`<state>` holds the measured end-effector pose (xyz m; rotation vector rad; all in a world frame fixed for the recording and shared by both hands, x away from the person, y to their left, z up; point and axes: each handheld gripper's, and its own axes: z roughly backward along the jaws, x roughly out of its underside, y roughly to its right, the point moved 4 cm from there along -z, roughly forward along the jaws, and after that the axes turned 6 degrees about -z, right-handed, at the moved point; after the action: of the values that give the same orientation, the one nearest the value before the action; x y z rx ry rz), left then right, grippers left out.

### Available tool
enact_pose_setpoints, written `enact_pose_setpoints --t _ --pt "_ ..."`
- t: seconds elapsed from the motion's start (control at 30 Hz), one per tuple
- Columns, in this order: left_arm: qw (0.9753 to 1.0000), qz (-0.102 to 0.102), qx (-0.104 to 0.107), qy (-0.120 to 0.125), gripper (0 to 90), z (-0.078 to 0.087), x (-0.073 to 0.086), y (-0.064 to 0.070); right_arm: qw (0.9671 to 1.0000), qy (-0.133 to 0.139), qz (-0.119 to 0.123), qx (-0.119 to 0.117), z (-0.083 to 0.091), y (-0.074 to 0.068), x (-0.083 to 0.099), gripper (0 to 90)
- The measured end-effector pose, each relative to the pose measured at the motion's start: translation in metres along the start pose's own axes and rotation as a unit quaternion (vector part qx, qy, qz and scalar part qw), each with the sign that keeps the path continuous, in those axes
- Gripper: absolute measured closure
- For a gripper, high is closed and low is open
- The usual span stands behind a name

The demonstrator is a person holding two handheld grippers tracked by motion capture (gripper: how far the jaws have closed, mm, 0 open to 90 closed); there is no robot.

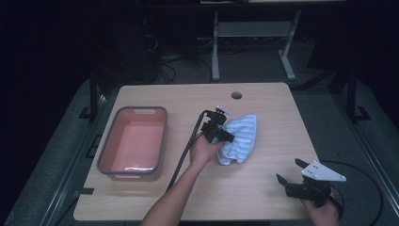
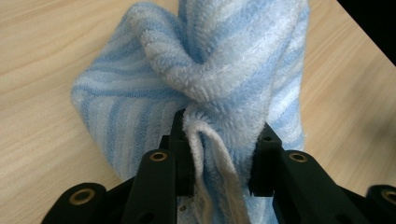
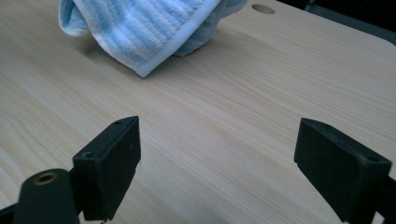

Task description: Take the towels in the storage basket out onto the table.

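Your left tool (image 1: 225, 135) is clenched on the striped towel (image 1: 240, 139), right of the red bin (image 1: 134, 142). The towel's long axis runs away from you. Your right tool (image 1: 288, 170) is released, well apart from the towel.

The left gripper (image 2: 219, 154) hides the bit of towel (image 2: 205, 70) pinched between its jaws. In the right gripper view, the top edge cuts off the towel (image 3: 140, 32) far ahead of the jaws.

The high view looks forward and down over the whole tabletop (image 1: 263, 188) from its near edge. The left gripper view sits tight against the towel (image 2: 224, 70). The right gripper view looks low across the tabletop, sharing that towel (image 3: 140, 28) farther off.
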<state>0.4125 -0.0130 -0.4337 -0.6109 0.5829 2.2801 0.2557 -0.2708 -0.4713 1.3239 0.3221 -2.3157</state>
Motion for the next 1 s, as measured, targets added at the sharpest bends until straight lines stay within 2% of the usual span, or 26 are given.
enact_pose_setpoints --t 0.03,0.13,0.17,0.23,0.37,0.57,0.6,0.83,0.9,0.97,1.0 --pt "1.0000 0.007 0.001 0.005 67.6 -0.001 0.000 0.000 1.0000 0.000 -0.001 -0.001 0.000 0.000 0.000 14.2" --pt "1.0000 0.003 0.001 0.001 66.0 -0.003 0.002 0.000 1.0000 -0.001 0.001 -0.001 0.000 0.000 0.001 14.2" --pt "0.9999 0.010 0.000 0.008 66.0 -0.004 0.002 0.001 1.0000 -0.001 0.001 -0.001 0.000 0.000 0.001 14.2" --pt "1.0000 0.003 0.000 0.002 65.0 -0.006 0.004 0.000 1.0000 -0.002 0.001 -0.001 -0.001 0.000 0.001 14.2" --pt "0.9999 0.013 0.001 0.004 62.1 -0.010 0.007 -0.001 1.0000 0.000 0.000 -0.001 -0.001 0.000 0.001 14.2" --pt "0.9998 0.018 -0.001 0.008 58.4 -0.011 0.010 -0.003 1.0000 -0.003 0.001 -0.001 -0.002 0.000 0.001 14.2" --pt "0.9999 0.013 -0.002 0.005 57.7 -0.011 0.011 -0.004 1.0000 -0.005 0.003 0.001 -0.002 0.000 0.001 14.2" --pt "0.9999 0.013 0.001 0.008 53.5 -0.012 0.012 -0.003 1.0000 -0.004 0.002 0.000 -0.002 0.000 0.001 14.2" --pt "0.9995 0.025 0.006 0.016 51.6 -0.012 0.012 -0.002 1.0000 -0.004 0.005 0.002 -0.002 -0.001 0.001 14.2" --pt "0.9997 0.019 0.006 0.012 50.8 -0.011 0.012 -0.002 1.0000 -0.003 0.005 0.001 -0.001 -0.002 0.000 14.2" --pt "0.9996 0.024 0.006 0.015 50.2 -0.010 0.012 -0.002 1.0000 -0.004 0.004 0.000 -0.002 -0.002 0.000 14.2"
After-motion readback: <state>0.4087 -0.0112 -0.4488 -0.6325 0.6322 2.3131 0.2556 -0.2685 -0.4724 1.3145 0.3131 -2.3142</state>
